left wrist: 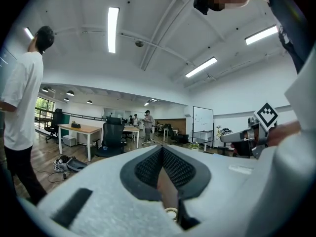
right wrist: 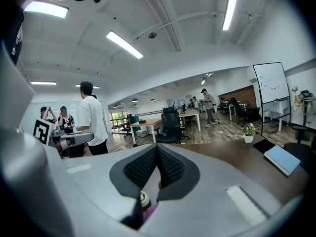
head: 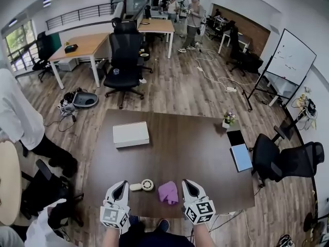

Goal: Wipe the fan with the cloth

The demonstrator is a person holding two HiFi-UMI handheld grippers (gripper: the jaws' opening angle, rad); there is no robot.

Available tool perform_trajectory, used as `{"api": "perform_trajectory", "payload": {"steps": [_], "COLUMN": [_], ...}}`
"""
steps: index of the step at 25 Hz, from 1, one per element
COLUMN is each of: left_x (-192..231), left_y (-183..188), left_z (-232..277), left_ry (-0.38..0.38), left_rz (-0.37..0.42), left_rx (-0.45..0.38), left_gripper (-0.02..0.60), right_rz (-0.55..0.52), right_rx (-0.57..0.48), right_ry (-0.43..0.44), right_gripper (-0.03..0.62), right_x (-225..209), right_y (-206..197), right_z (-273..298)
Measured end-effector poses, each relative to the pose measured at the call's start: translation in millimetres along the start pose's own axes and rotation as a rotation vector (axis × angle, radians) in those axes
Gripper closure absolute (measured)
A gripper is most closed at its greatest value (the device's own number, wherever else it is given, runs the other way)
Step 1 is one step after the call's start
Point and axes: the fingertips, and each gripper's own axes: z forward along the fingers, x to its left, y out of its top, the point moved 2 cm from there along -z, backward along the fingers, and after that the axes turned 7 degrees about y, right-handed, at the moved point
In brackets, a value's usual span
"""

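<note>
A small cream fan lies near the front edge of the brown table, with a crumpled purple cloth just to its right. My left gripper hovers left of the fan, jaws shut and empty. My right gripper hovers right of the cloth, also shut and empty. In the left gripper view the shut jaws point level across the room, and a bit of the fan shows below them. The right gripper view shows shut jaws with the fan and cloth underneath.
A white box rests on the table's far left. A blue notebook, a black pad and a small flower pot sit at its right edge. A black office chair stands right of the table; a person in white stands left.
</note>
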Motion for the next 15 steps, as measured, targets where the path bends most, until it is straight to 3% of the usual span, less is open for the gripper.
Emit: {"api": "perform_trajectory", "payload": {"steps": [15], "left_x": [37.9], "left_y": [-5.8], "left_z": [26.5], "left_ry": [-0.022], "left_rz": [-0.021], "left_rx": [0.023], "left_gripper": [0.584], "right_rz": [0.018], "right_rx": [0.047], "right_ry": [-0.068], "right_gripper": [0.582], "right_x": [-7.5], "right_y": [-15.3], "right_z": [37.8]}}
